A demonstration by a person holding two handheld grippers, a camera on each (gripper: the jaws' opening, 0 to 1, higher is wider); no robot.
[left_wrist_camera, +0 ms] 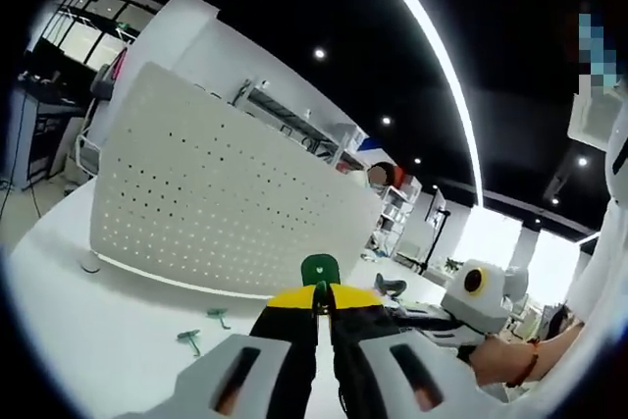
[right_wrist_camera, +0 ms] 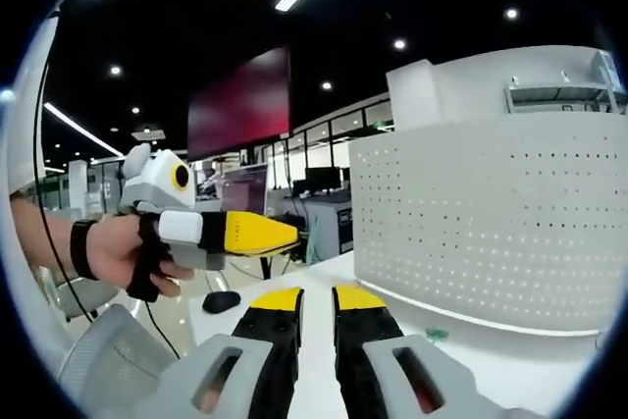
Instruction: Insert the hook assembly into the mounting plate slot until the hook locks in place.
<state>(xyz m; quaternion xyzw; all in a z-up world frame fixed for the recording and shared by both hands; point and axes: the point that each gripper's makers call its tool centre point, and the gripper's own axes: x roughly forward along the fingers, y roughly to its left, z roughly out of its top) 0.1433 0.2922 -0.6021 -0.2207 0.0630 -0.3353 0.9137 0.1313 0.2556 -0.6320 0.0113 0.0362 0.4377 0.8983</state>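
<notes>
- A dark-ceilinged hall with strip lights; a white counter (left_wrist_camera: 118,331) carries one white pegboard mounting plate (left_wrist_camera: 216,208), standing upright at centre left of the left gripper view.
- Green hooks: three counted. One hook (left_wrist_camera: 320,270) is pinched in the left tool (left_wrist_camera: 322,303), whose yellow tips are closed on it; two loose hooks (left_wrist_camera: 201,329) lie at lower left; their shapes are hard to make out.
- The right tool (right_wrist_camera: 316,303) stands slightly parted at bottom centre, holding nothing.
- The right gripper view also shows a hand (right_wrist_camera: 123,252) at left gripping the other tool.
</notes>
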